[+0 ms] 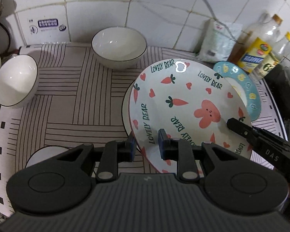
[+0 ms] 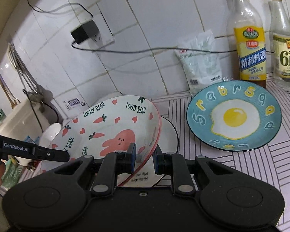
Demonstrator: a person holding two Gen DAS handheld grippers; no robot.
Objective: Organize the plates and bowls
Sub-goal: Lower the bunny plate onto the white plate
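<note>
I have the left gripper and right gripper both clamped on the carrot plate rim | egg plate at 2 o'clock.

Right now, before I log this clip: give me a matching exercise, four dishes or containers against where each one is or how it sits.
Things:
1. carrot plate
2. egg plate
3. tilted white bowl
4. yellow-label bottle

Places or states:
A. flat on the striped mat
B. upright by the tiled wall
C. tipped on its side at the mat's edge
D. gripped at its rim by both grippers

Pairs: 1-D, 2-A, 3-C, 4-B
</note>
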